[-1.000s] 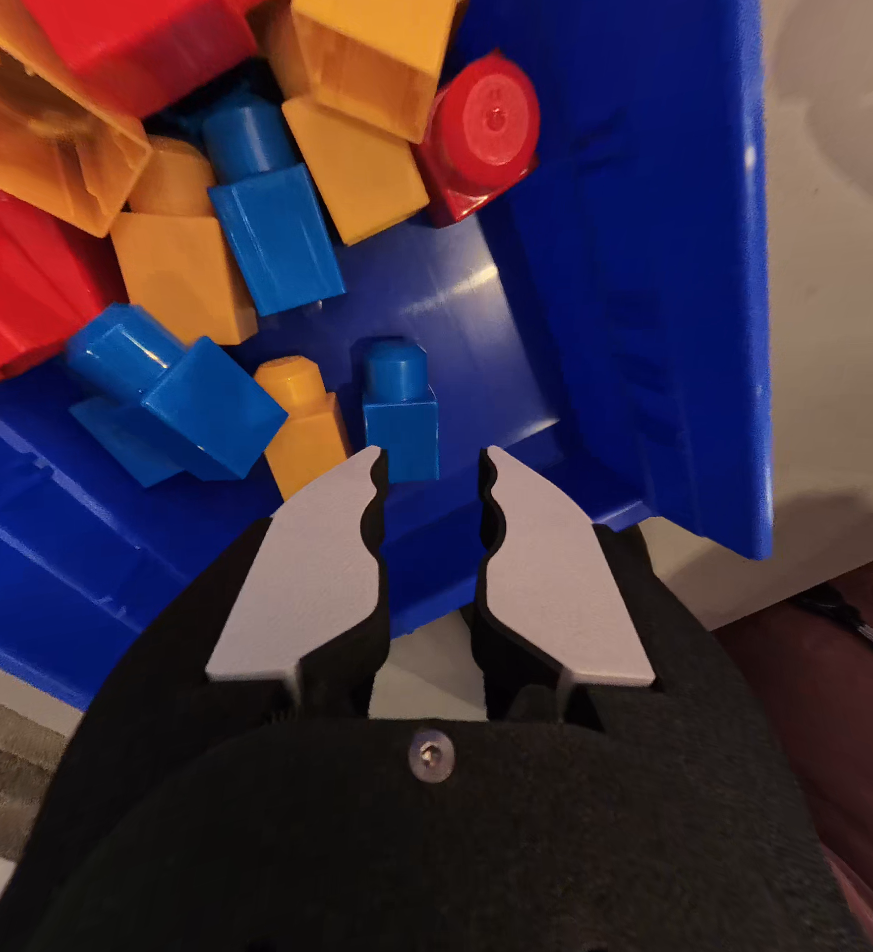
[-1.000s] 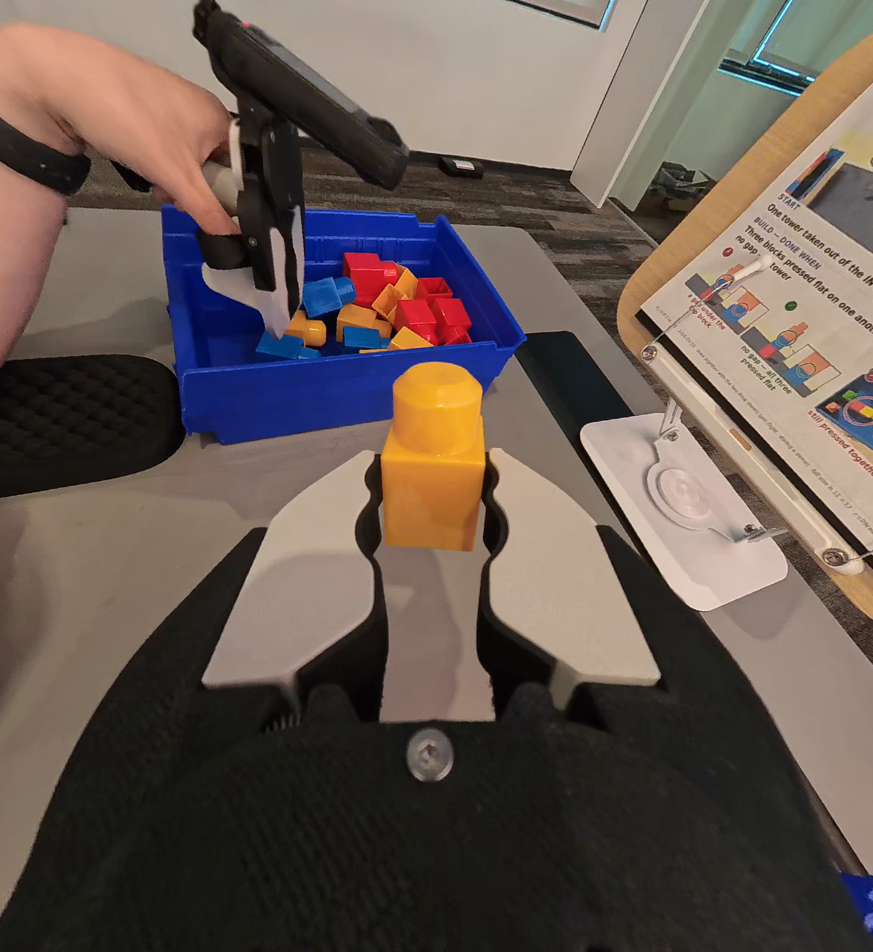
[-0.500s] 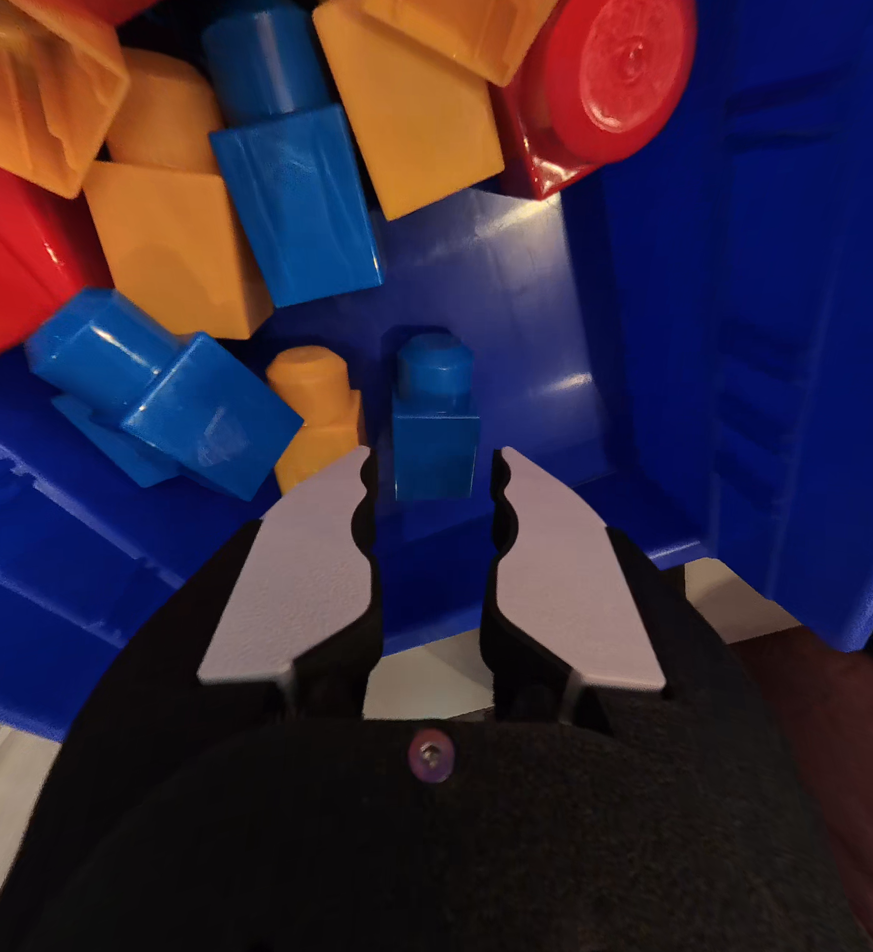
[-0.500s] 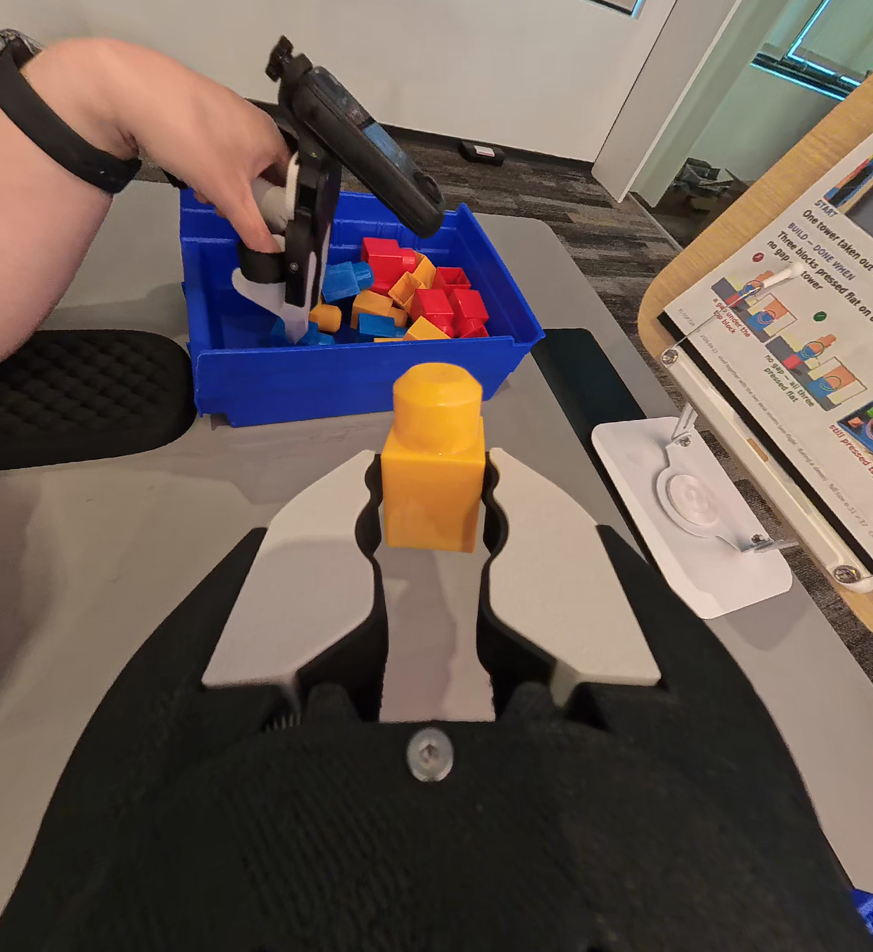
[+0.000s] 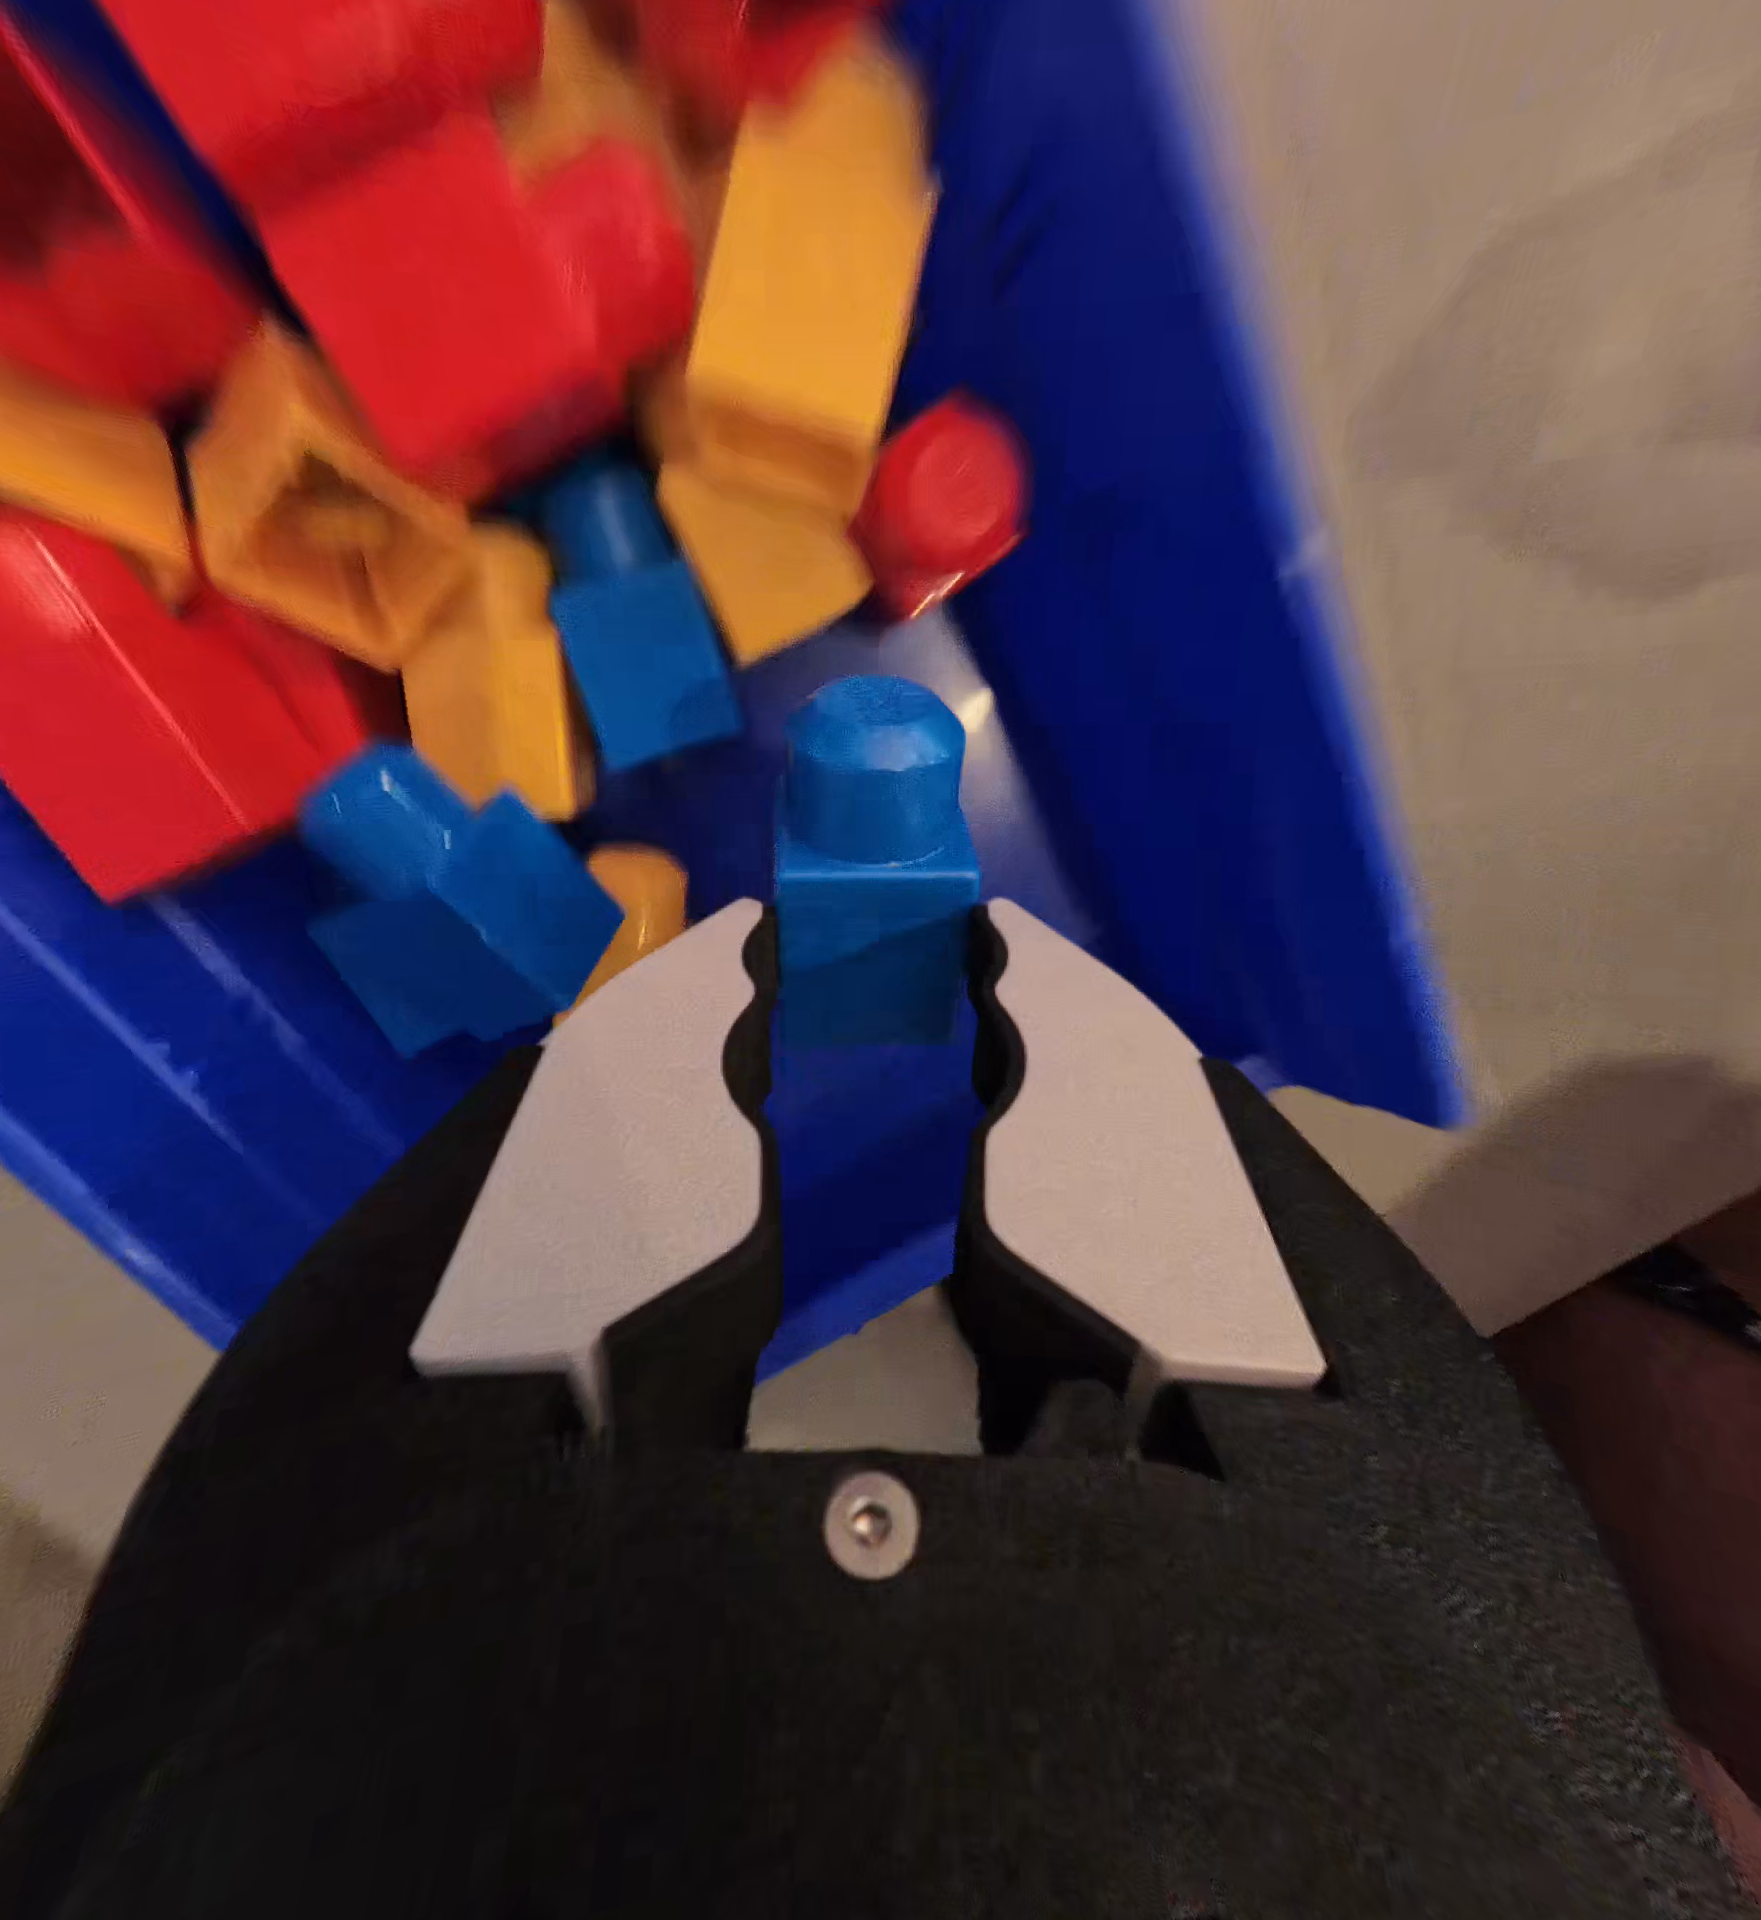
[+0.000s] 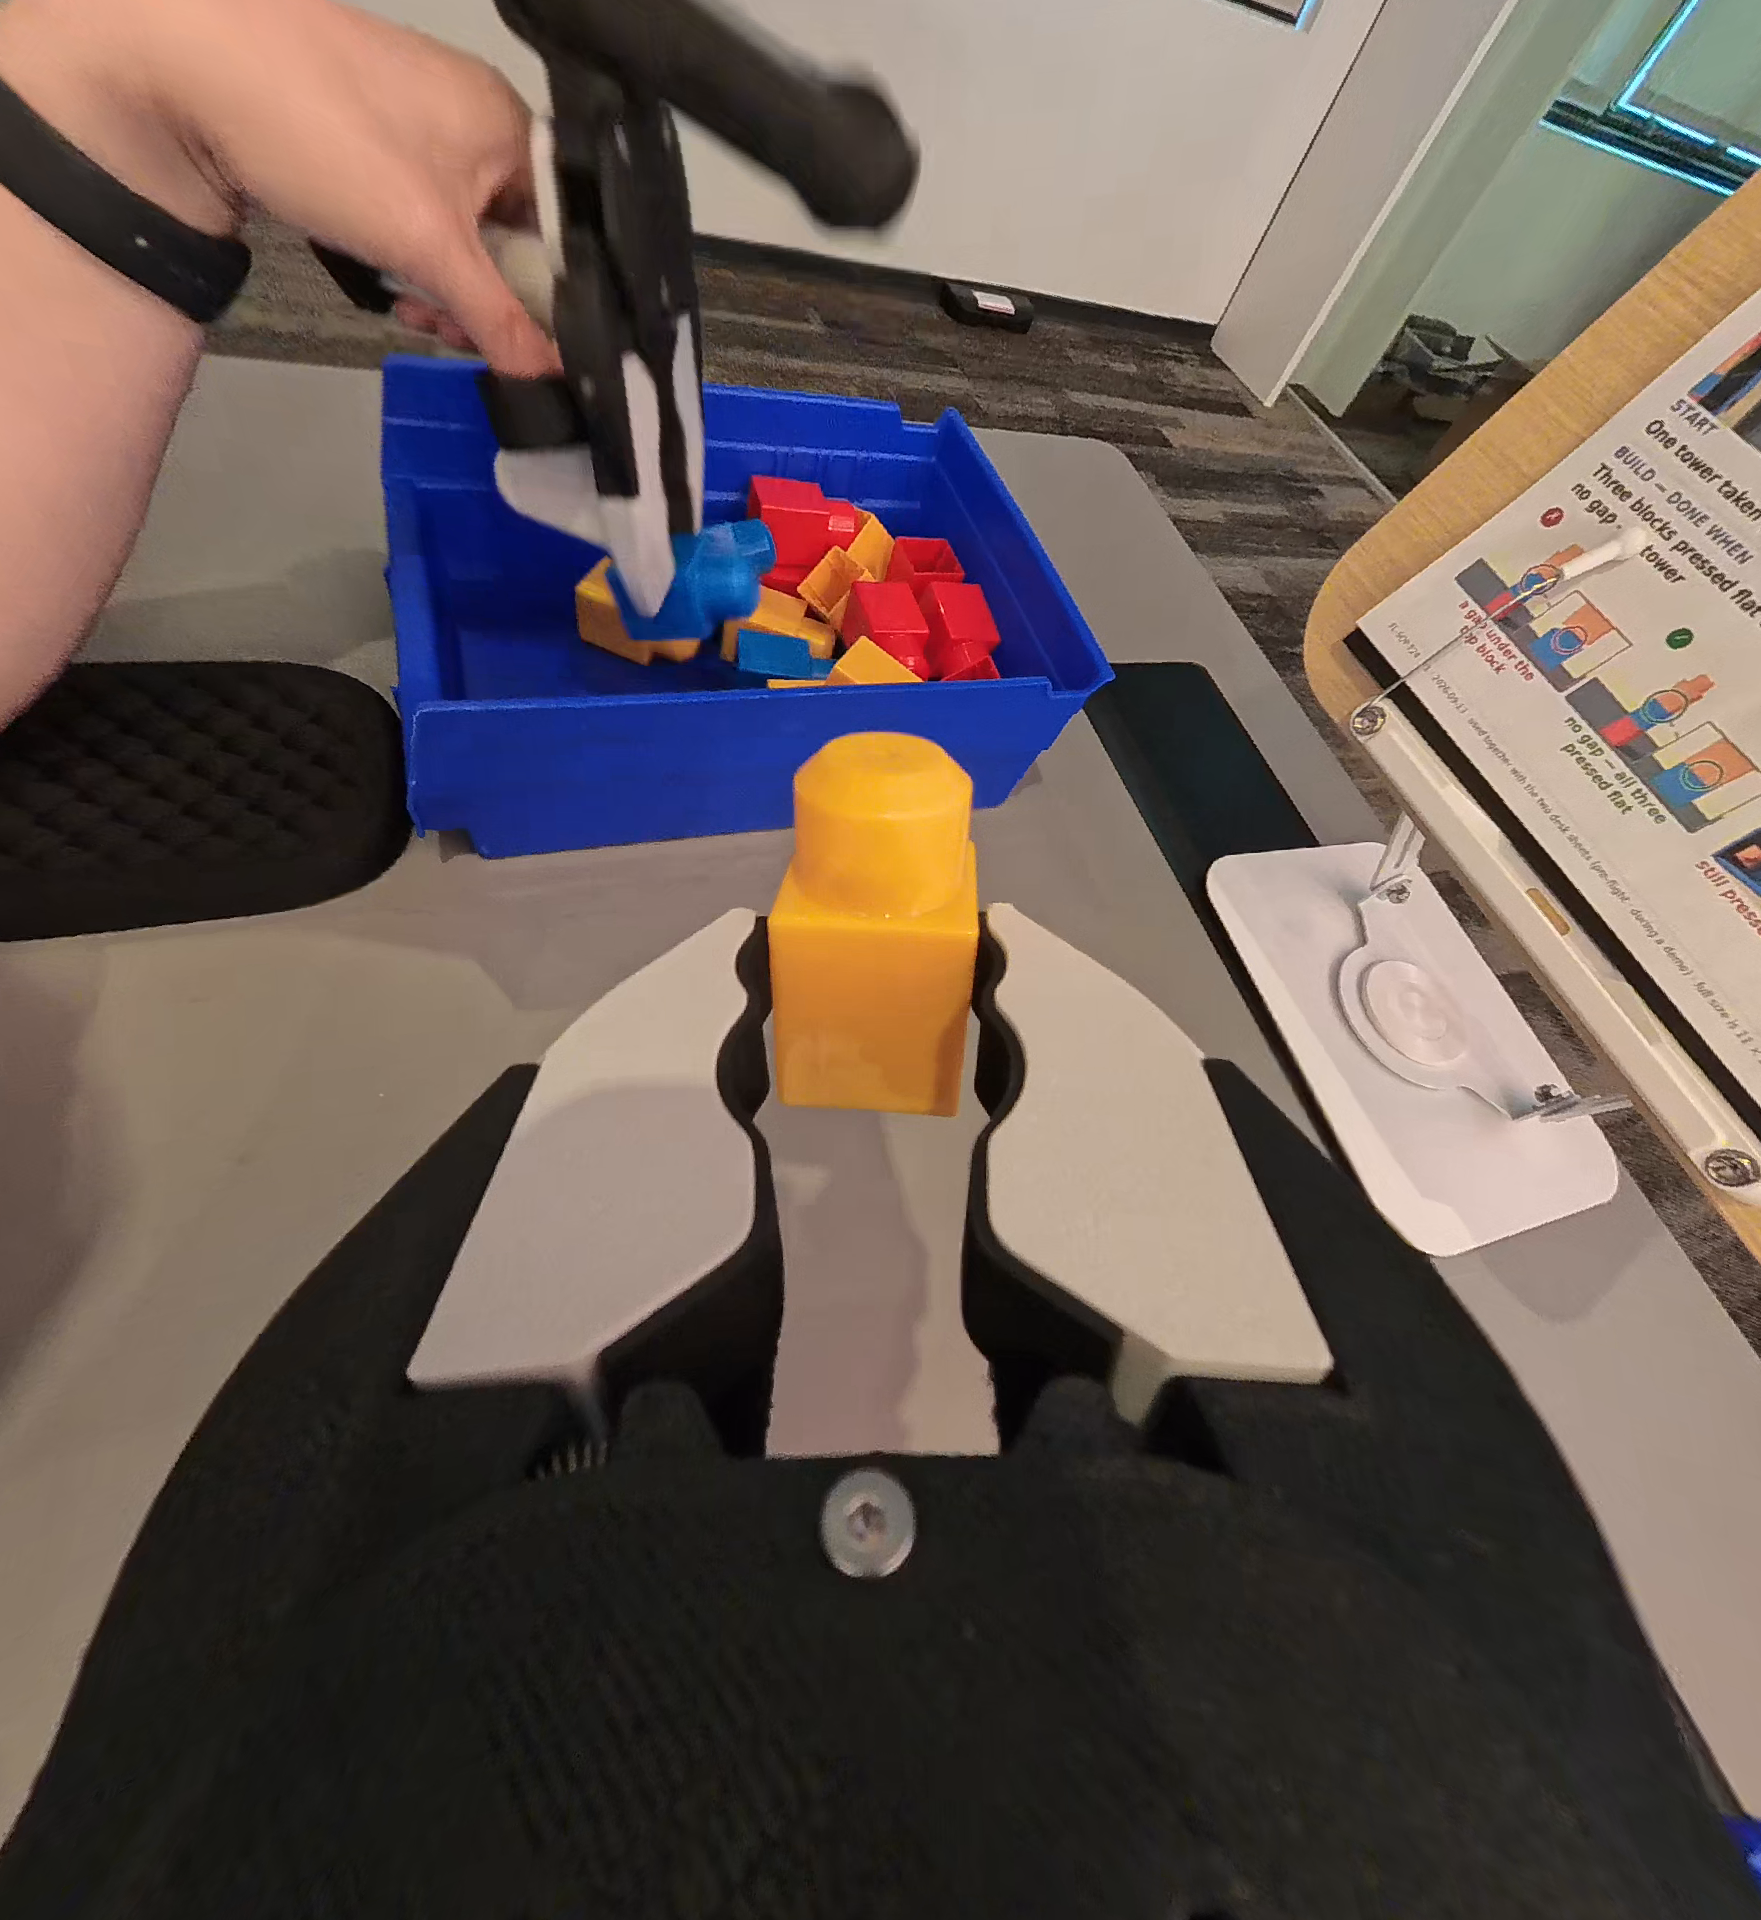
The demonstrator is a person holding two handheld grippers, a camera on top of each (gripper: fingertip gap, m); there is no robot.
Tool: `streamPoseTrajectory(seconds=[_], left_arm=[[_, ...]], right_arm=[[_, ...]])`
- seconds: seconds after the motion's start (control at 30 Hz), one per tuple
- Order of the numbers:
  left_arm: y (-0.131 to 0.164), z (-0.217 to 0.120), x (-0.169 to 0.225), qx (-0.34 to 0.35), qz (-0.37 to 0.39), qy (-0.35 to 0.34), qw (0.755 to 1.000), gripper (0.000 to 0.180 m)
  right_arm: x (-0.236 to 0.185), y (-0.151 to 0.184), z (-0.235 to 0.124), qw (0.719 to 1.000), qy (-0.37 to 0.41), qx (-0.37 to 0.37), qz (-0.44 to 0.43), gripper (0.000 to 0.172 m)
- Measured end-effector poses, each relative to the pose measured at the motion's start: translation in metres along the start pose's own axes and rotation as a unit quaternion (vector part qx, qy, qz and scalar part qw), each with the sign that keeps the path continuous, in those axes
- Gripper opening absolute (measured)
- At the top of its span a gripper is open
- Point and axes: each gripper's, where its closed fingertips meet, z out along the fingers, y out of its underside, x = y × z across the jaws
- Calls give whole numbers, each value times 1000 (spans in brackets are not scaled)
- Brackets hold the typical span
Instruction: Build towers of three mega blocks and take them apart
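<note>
Between the pads of my left hand-held gripper (image 5: 874, 971) sits a blue block (image 5: 871, 894), stud pointing away from me, both pads pressed on its square body just above the floor of the blue bin (image 6: 730, 748). My right hand-held gripper (image 6: 871, 997) is clamped the same way on a yellow block (image 6: 871, 956), stud up, over the grey worktop (image 6: 232, 1091) in front of the bin.

As I judge it, the step is to bring the blue block out and join it to the yellow one. To do that well I would lift it straight up so it clears the loose blocks (image 6: 855, 613) and the bin wall, then line its open base squarely over the yellow stud before pressing. I'd hold the yellow one level, since a tilt would leave a gap. The grip on the blue block sits low on its body, so I'd press gently to avoid it pivoting.

The blue block is a glossy single-stud piece with a rounded stud. The yellow one has the same shape. Red, yellow and blue blocks lie heaped in the bin.
</note>
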Motion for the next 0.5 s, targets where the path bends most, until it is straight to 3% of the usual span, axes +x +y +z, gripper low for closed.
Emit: streamPoseTrajectory(seconds=[0.07,0.1,0.17,0.23,0.3,0.4,0.5], left_arm=[[-31,-40,24,144,40,62,987,35],[-48,-65,40,221,54,105,968,35],[-67,-110,76,336,86,207,915,35],[-75,-140,107,403,132,281,861,35],[-83,-154,134,434,150,341,820,34],[-89,-155,176,428,182,435,771,34],[-97,-134,206,399,205,458,767,34]], right_arm=[[-7,-4,2,999,-30,18,19,37],[-12,-7,2,997,-54,33,34,37],[-25,-17,2,987,-117,74,78,37],[-38,-28,0,968,-186,112,129,37],[-49,-35,-2,945,-243,140,171,37],[-59,-35,3,923,-291,142,209,37],[-63,-31,9,913,-310,135,229,37]])
